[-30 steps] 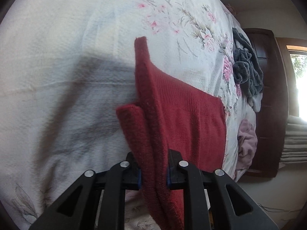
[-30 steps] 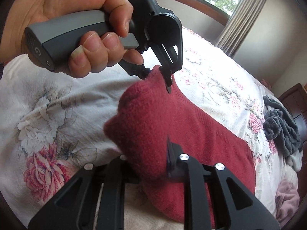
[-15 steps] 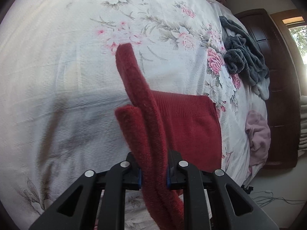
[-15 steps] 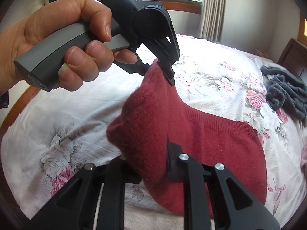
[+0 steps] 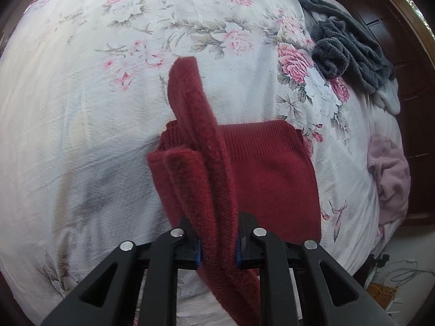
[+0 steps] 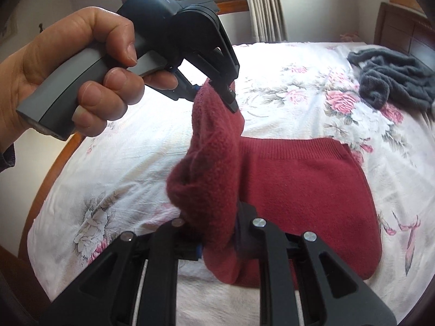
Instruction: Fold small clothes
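Both my left gripper (image 5: 217, 247) and right gripper (image 6: 217, 240) pinch the red garment (image 6: 304, 187); I'd lay its edge level

A bed (image 5: 81, 108) spread with a white, rose-printed cover carries a red knit garment (image 5: 272, 174) at the centre, a dark grey fleecy heap (image 5: 345, 46) at two o'clock, and a crumpled mauve piece (image 5: 388, 174) at three o'clock near the edge.

I'm seeing a grey fleece heap (image 5: 350, 46) lying near my floral bedspread's (image 5: 81, 108) far edge, a mauve garment (image 5: 388, 176) slumping beside it.
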Demonstrator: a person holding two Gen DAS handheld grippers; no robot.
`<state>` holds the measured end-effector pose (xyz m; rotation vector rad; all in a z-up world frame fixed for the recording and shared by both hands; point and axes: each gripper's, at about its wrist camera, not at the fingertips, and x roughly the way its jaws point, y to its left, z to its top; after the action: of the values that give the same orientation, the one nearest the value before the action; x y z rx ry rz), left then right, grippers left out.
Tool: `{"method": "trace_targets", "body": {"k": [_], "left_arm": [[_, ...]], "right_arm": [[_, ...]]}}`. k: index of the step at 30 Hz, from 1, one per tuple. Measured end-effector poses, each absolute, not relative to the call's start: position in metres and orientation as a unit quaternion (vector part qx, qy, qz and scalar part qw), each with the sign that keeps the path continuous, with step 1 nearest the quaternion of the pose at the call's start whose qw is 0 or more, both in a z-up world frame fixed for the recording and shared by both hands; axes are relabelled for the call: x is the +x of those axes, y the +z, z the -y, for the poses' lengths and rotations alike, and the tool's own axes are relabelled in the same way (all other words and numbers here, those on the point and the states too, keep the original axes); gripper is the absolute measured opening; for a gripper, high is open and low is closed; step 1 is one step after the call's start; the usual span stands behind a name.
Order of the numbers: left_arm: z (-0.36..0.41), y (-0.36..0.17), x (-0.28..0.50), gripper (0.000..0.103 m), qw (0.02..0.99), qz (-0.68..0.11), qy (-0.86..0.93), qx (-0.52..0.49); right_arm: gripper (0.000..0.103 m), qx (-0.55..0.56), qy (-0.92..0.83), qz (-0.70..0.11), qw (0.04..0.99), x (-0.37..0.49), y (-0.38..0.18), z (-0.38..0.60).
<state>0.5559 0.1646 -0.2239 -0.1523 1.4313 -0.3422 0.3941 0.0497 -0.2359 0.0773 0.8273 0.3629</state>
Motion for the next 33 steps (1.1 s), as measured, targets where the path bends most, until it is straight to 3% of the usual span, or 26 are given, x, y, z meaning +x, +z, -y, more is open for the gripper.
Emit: {"method": "trace_targets", "body": {"k": [12,33], "left_arm": [[-0.074,-0.255,0.554,0.016,0.727,-0.667,-0.164,-0.021],[0.019,-0.316,0.557,0.016,0.71,-0.685,-0.147,0.077]], "right_arm": [[0.014,0.11,0.152,-0.413,0.891,0.388,-0.268,0.02],[0.013,0.239,0.123,-0.424,0.865,0.381,-0.333,0.097]]}}
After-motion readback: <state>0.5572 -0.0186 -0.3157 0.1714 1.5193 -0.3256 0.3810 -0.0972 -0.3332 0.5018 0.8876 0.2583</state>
